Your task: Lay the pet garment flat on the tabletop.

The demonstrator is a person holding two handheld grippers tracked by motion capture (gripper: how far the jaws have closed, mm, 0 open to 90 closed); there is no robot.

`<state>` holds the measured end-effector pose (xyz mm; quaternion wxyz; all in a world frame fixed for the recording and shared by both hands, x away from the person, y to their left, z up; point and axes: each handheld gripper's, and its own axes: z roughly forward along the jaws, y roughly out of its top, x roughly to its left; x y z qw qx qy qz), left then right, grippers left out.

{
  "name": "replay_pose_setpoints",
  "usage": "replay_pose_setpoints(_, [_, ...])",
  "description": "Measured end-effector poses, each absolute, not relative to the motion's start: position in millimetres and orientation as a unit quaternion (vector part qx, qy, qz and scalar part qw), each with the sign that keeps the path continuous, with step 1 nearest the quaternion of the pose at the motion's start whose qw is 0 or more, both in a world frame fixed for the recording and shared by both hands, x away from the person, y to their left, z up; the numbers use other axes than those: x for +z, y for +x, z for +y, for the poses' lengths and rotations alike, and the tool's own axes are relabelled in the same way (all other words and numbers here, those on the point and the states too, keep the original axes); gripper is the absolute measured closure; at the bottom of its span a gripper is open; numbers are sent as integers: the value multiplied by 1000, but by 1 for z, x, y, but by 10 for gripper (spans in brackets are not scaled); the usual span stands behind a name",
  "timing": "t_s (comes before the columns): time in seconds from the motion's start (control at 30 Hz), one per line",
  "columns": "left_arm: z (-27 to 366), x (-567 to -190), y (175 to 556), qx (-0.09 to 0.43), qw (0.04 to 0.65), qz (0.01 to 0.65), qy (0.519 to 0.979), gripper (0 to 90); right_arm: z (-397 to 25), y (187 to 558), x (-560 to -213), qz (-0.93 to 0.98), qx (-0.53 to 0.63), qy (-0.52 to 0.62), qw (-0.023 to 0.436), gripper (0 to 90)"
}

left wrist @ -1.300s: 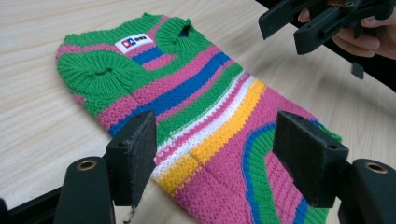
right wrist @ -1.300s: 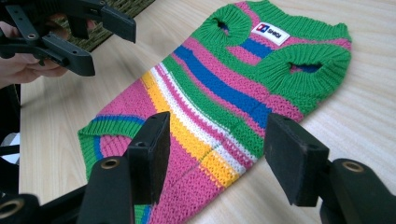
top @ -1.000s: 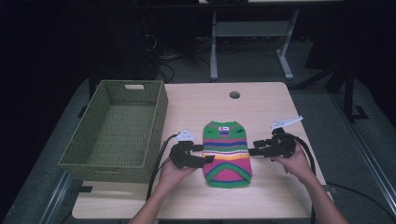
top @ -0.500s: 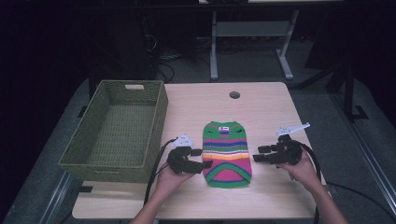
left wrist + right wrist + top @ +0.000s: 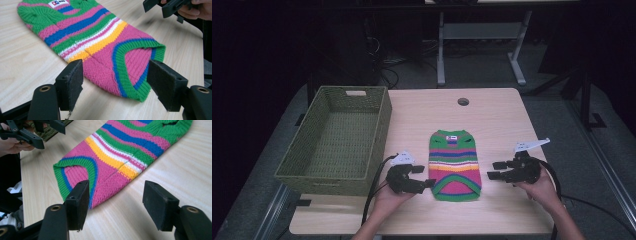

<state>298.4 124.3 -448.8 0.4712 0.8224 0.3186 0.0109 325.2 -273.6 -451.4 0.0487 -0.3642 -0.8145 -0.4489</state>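
Count: one striped sweater [image 5: 455, 165], one basket [image 5: 338, 141], two tongs, both mine.
Sweater: small knit, ribbed green hem, bands of pink, blue, white, yellow; it lies flat mid-tabletop [image 5: 492, 115], neck away from me.
Basket: woven green, rectangular, with a handle slot; it sits left of the sweater at the tabletop's left edge.
Left tongs [image 5: 423, 177]: in my left hand, spread wide, at the sweater's left hem corner, holding nothing.
Right tongs [image 5: 495, 170]: spread wide, just right of the sweater, apart from it, holding nothing.
Room: bare pale wood right of and beyond the sweater; a round hole [image 5: 463, 102] beyond its neck.
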Motion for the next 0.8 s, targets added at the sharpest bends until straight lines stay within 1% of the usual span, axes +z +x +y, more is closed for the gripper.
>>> replay_pose_setpoints(0.8, [144, -454, 274, 9, 472, 324, 820, 290, -297, 290, -459, -800, -468, -373, 37, 353])
